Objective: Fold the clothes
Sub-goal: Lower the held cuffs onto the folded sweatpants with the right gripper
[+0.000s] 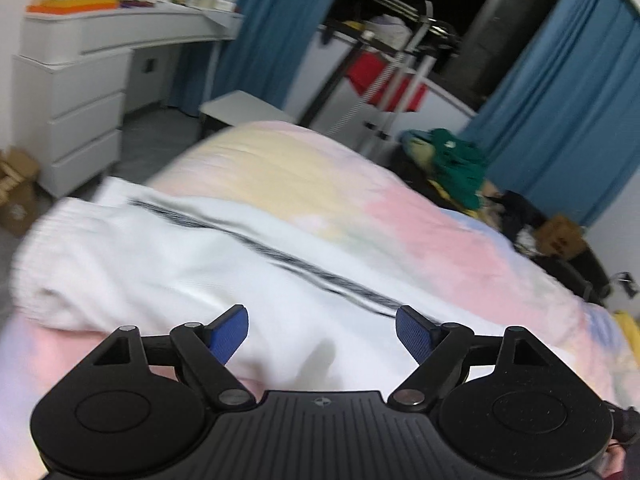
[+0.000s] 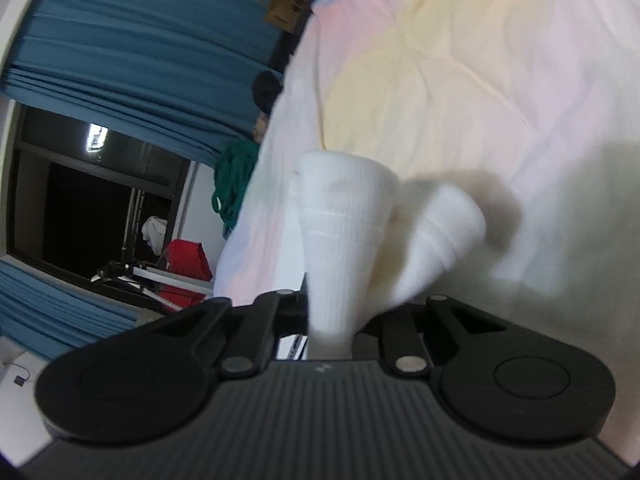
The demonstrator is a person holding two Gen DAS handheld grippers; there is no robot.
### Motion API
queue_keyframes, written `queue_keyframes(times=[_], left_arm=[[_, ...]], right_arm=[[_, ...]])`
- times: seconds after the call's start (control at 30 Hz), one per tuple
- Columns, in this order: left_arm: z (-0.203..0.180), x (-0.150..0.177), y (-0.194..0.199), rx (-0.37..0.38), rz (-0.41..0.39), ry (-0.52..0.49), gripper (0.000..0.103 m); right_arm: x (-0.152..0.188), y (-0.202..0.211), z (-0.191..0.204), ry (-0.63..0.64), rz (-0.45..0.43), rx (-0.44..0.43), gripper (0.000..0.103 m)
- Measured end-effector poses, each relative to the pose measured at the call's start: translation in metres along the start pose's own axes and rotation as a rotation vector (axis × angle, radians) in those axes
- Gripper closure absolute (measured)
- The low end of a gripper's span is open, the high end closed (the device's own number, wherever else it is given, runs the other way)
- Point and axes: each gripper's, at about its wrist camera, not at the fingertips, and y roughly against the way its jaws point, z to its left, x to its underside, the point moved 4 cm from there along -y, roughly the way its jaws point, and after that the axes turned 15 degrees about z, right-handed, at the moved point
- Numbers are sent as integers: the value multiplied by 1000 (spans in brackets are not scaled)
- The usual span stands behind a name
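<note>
The left hand-held gripper [image 1: 322,334] is spread wide at the bottom of the left view, with nothing between its blue pads [image 1: 228,334]. Just past it, a white sweater [image 1: 168,256] with a dark stripe lies on the pastel bed [image 1: 420,220], filling the middle left. In the right view, the right hand-held gripper [image 2: 330,320] pinches a ribbed white part of the sweater [image 2: 340,220] in the middle, above the bed [image 2: 480,60]. Blue curtains [image 2: 120,40] hang at the left.

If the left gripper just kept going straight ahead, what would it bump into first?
Most likely the white knitted garment with a black stripe, spread on the pastel bedcover. The open left gripper points right over it, though blur makes depth uncertain.
</note>
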Motion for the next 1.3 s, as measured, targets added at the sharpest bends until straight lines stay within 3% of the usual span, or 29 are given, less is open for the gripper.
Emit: queue_keyframes(times=[0.1, 0.23, 0.4, 0.6, 0.73, 0.87, 1.07, 1.3], left_arm=[[-35, 4, -18, 15, 10, -31, 21], [-79, 17, -47, -25, 11, -117, 21], [-98, 30, -90, -42, 1, -128, 21], [-90, 38, -148, -220, 17, -209, 21], [-96, 48, -168, -347, 45, -353, 20], [-99, 55, -184, -419, 55, -433, 20], [-93, 52, -189, -414, 49, -436, 20], [-91, 44, -176, -362, 58, -424, 20]], right_arm=[[-1, 4, 8, 13, -32, -28, 89], [-6, 6, 14, 16, -53, -51, 90], [-12, 3, 7, 15, -44, 3, 90], [-10, -1, 10, 39, -51, 44, 90], [-6, 0, 30, 139, -84, 64, 90], [2, 4, 52, 291, -123, 156, 90], [16, 11, 79, 447, -174, 233, 90], [51, 16, 139, 757, -262, 327, 90]])
